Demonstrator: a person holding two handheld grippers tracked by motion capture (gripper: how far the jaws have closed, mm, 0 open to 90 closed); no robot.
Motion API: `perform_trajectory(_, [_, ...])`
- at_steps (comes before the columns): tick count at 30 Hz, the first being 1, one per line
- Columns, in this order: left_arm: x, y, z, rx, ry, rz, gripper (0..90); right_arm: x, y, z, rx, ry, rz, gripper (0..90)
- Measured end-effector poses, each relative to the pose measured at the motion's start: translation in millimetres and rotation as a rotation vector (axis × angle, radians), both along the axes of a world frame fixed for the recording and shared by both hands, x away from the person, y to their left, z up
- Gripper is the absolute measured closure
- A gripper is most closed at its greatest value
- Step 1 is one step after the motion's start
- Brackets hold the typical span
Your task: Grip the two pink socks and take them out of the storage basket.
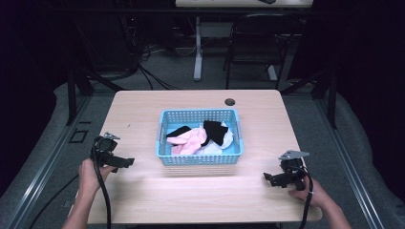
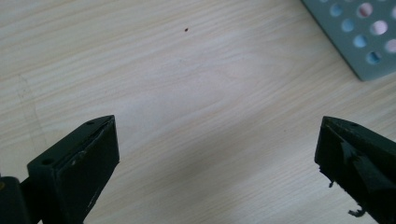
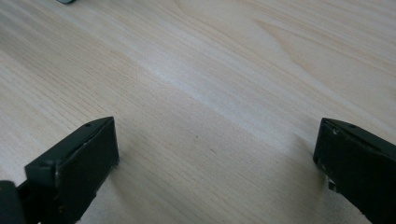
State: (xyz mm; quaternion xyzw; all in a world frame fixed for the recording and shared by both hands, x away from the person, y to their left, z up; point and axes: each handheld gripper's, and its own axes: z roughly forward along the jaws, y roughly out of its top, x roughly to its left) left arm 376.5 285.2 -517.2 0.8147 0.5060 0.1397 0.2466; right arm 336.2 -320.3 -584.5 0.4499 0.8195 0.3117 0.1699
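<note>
A blue basket (image 1: pixel 199 160) holding pink (image 1: pixel 188 140), black (image 1: pixel 216 130) and white (image 1: pixel 220 143) socks sits at the middle of the table (image 1: pixel 143 191). The left gripper (image 1: pixel 125 162) rests near the left edge and the right gripper (image 1: pixel 270 178) near the front right corner. Each has its jaws spread wide over bare wood and grasps nothing.

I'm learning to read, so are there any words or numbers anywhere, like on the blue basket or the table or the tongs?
None: no word, number or label can be read anywhere.
Blue plastic basket with holes: plain walls, no text.
Pale wooden table: wood grain and a tiny red speck, no writing.
Left tongs and right tongs: plain black, no marking.
</note>
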Motion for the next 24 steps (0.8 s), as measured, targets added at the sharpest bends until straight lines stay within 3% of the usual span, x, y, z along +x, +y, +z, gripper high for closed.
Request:
perform_trajectory(13, [7.5, -12.7, 32.4, -0.014, -0.002, -0.04, 0.1, 0.0, 0.0, 0.0, 0.0, 0.0, 0.0, 0.0])
perform_trajectory(24, [22.4, -34.3, 67.3, -0.012, -0.002, -0.114, 0.1, 0.0, 0.0, 0.0, 0.0, 0.0, 0.0, 0.0])
